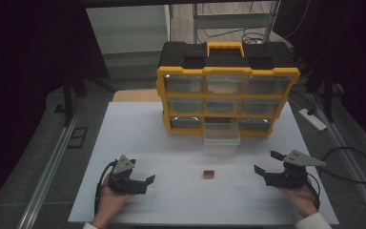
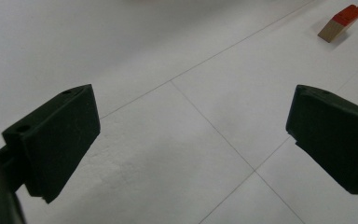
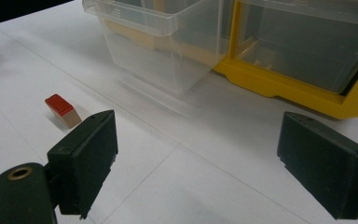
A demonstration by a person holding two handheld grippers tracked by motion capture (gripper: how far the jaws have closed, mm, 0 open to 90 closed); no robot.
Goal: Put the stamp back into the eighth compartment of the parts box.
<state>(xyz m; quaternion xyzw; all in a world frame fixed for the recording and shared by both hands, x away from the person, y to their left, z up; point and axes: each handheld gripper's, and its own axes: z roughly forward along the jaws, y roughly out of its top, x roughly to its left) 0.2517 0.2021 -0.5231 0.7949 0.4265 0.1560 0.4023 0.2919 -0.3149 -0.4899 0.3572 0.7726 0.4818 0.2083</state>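
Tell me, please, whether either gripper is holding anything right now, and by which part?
Nothing is held. The left gripper and the right gripper both stand open over the table, and the small red-topped block lies untouched between them.

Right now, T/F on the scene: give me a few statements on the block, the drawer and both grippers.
1. The red-topped block lies on the table between the two grippers. True.
2. The left gripper holds the block. False: its jaws are open with nothing between them.
3. The bottom-middle drawer of the organizer is pulled out. True.
4. The right gripper is shut. False: it is open.
5. The block sits inside the drawer. False: it is on the table.
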